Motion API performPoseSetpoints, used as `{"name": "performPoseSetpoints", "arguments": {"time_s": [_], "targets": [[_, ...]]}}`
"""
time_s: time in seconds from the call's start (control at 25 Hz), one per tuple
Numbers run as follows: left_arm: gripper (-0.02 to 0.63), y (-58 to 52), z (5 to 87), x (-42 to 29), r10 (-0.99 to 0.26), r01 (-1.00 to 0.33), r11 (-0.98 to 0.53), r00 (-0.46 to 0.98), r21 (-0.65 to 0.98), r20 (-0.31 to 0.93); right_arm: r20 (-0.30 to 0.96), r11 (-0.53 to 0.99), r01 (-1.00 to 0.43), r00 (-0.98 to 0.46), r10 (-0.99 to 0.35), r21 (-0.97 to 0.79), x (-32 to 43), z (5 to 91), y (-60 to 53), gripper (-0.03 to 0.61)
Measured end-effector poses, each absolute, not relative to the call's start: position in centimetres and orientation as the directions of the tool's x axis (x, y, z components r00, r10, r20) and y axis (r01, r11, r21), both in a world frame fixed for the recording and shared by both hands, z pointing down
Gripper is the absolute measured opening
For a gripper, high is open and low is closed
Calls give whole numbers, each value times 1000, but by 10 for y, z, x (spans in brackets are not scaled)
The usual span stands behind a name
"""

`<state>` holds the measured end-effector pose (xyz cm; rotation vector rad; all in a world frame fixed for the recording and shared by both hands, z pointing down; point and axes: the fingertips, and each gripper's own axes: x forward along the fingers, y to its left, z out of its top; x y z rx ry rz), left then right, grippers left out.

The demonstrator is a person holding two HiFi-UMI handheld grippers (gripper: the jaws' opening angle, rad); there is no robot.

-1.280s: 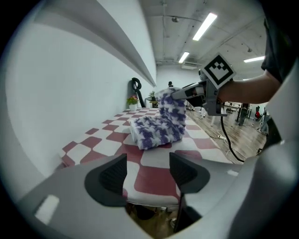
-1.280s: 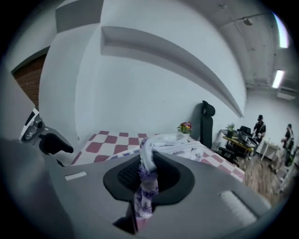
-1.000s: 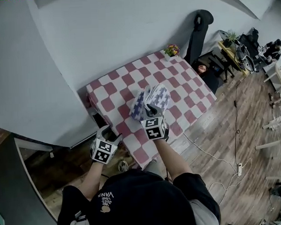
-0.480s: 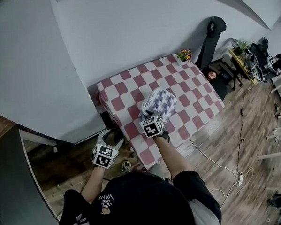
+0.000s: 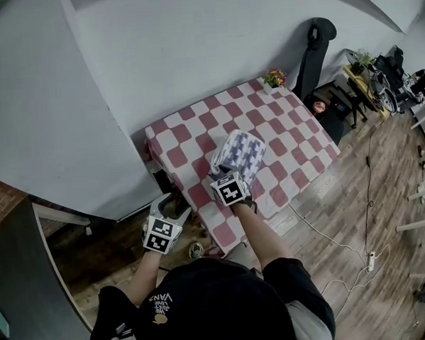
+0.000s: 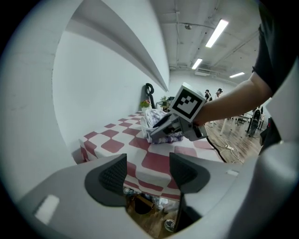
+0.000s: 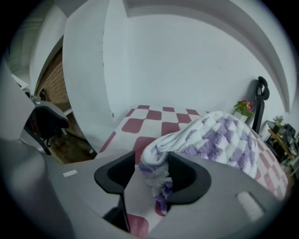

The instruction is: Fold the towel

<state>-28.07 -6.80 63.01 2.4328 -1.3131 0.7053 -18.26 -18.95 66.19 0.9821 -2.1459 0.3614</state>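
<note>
- Towel (image 5: 241,150), bundled in a thick fold, lies mid-way across the checked desk (image 5: 285,130).
- Right tongs (image 7: 150,176) have just opened, apparently letting go; the towel's near edge lies loose between them.
- Left tongs (image 6: 148,173) hang wide open and empty, off the desk's near-left corner.

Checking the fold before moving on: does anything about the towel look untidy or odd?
The towel lies as a bunched, rounded heap on the checkered table, not flat. A loose end hangs between the jaws of the right claw, which have just been opening.
</note>
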Motion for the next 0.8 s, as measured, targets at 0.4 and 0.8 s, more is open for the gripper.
{"name": "performPoseSetpoints", "arguments": {"time_s": [0.4,0.8], "targets": [[264,-92,582,-242,-709,-782,-623,553,-20,438,452,491,-868,-467,-760,-73,-129,566,-159,215],[261,-96,520,-199,-748,-776,-629,587,-50,309,260,419,-901,-434,-863,-111,-59,494,-103,176]]}}
